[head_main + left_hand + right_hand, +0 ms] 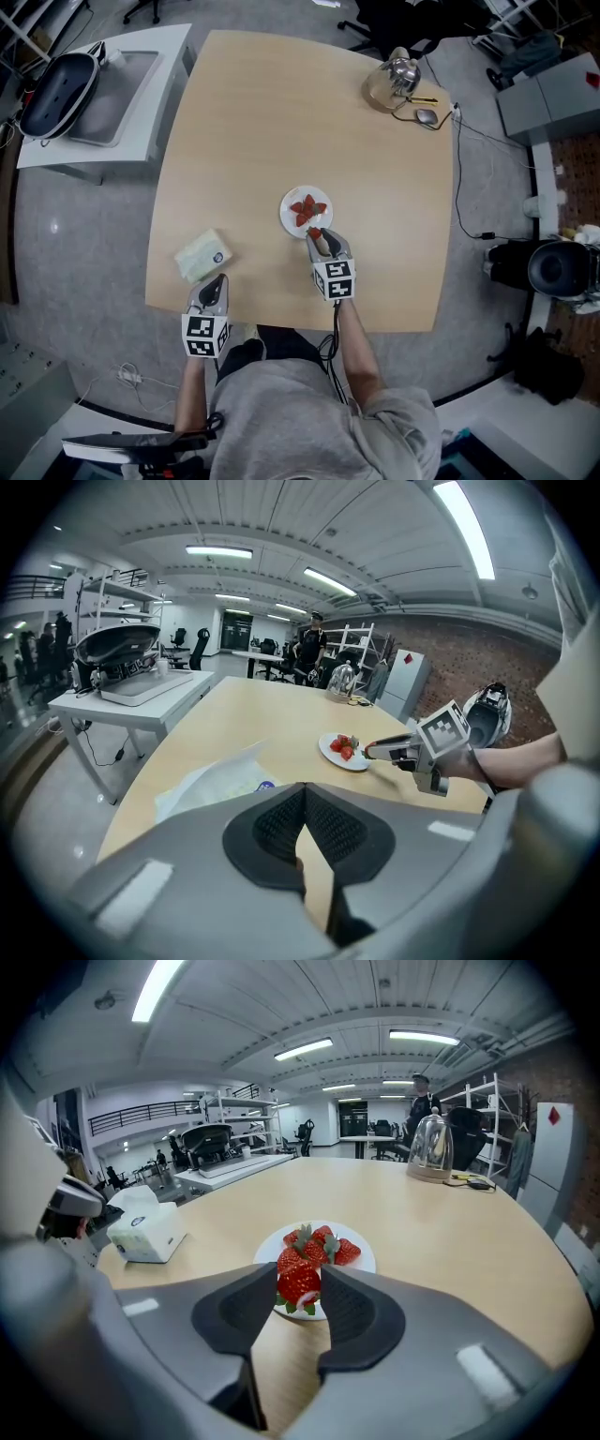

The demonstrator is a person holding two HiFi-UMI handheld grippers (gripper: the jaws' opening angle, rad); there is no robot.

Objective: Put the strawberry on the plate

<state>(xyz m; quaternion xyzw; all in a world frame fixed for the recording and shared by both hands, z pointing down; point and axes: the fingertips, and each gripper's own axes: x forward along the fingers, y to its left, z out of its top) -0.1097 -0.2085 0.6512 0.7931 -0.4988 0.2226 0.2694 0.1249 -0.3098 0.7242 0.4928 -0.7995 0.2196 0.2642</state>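
Nearest us, each gripper carries a cube of black-and-white square markers, patterns only, with no words on them.

The left gripper (302, 797) sits over the near left edge of the table (281, 112). Its pads meet at the tips, clenched on nothing.

Just beyond it lies a pale tissue pack (202, 255). We note a small dark round label on top, too small to read.

The right gripper (298, 1274) is clamped on the strawberry (300, 1288). Both pads press its sides, leafy end down. The fruit hangs over the near rim of the plate (287, 214); whether it touches the rim we cannot tell.

The plate is white, near the table's middle, and holds a small heap of strawberries (305, 208) with green tops.

At the far right corner we see a glass dome (392, 82) and a mouse (427, 116) with its cable.

Far left, apart from the table, a white side table (150, 84) bears a black lidded appliance (58, 94).
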